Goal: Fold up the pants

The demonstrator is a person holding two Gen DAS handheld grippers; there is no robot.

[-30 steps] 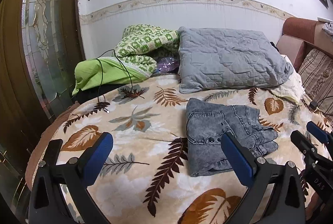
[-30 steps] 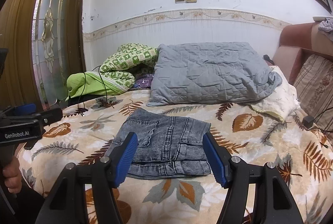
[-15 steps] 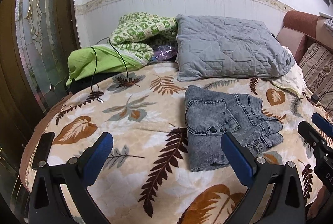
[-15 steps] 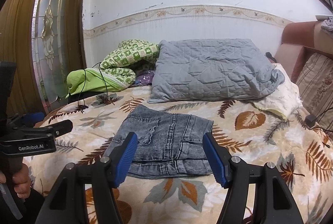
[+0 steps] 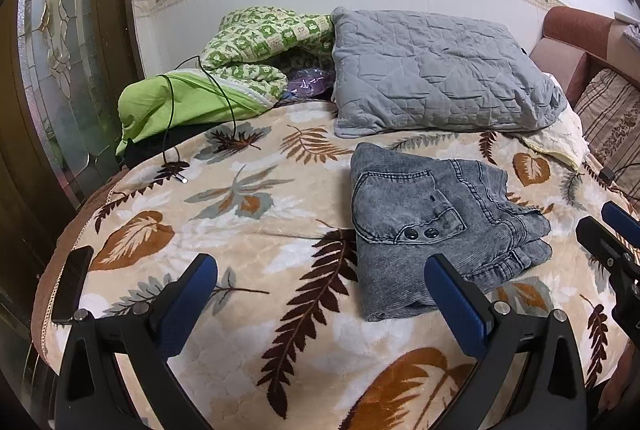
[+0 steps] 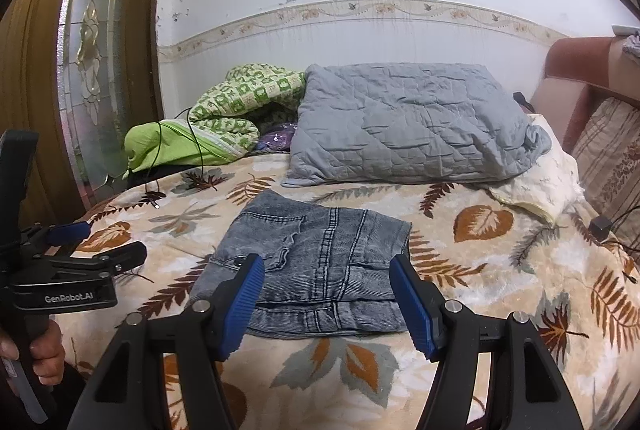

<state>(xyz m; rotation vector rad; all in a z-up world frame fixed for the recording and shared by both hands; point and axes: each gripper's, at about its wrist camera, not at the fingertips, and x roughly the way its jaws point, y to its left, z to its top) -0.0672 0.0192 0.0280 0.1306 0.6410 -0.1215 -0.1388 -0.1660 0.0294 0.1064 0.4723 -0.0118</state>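
Grey denim pants (image 5: 436, 226) lie folded into a compact stack on the leaf-patterned bedspread (image 5: 256, 230); the right wrist view shows the same pants (image 6: 316, 262) just beyond the fingertips. My left gripper (image 5: 320, 278) hovers open above the bedspread, to the left of and nearer than the pants, with nothing between its blue pads. My right gripper (image 6: 326, 280) is open too, held over the near edge of the stack without touching it. The left gripper (image 6: 96, 246) shows at the left edge of the right wrist view, held by a hand (image 6: 44, 354).
A grey quilted pillow (image 5: 440, 70) and a green patterned blanket (image 5: 256, 42) lie at the back against the wall. A black cable (image 5: 172, 134) trails over the bed's left side. A phone (image 5: 70, 282) rests on the left edge. A sofa cushion (image 5: 612, 118) stands at right.
The left gripper has sunk and tipped downward, so the bed and pants sit higher and larger in its view. The right gripper has barely moved. The pants lie unchanged.
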